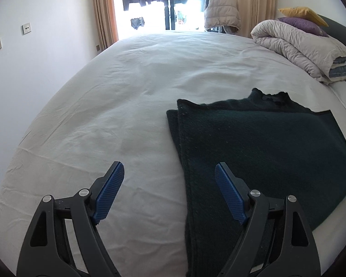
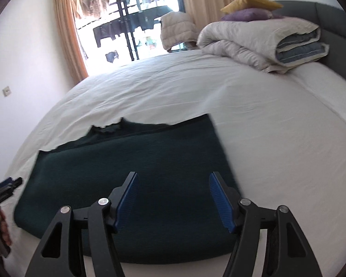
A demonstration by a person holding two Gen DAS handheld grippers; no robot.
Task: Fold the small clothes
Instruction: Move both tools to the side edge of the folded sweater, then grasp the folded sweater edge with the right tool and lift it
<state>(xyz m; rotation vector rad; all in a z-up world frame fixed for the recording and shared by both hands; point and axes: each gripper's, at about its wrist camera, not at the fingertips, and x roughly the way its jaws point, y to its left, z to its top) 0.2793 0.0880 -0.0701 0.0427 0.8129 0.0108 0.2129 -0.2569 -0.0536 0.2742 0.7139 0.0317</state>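
A dark green knit garment [image 1: 260, 147] lies folded flat on the white bed sheet [image 1: 126, 97]; it also shows in the right wrist view [image 2: 131, 161]. My left gripper [image 1: 169, 168] is open and empty, hovering over the garment's left edge, one finger above the sheet and one above the cloth. My right gripper [image 2: 173, 180] is open and empty, above the garment's near right part. The left gripper shows at the left edge of the right wrist view [image 2: 4, 191].
A rolled grey duvet [image 1: 304, 48] with purple and yellow pillows [image 1: 304, 20] sits at the bed's far right by the dark headboard [image 2: 334, 30]. A puffy vest [image 1: 221, 11] hangs by the window. A wall stands to the left.
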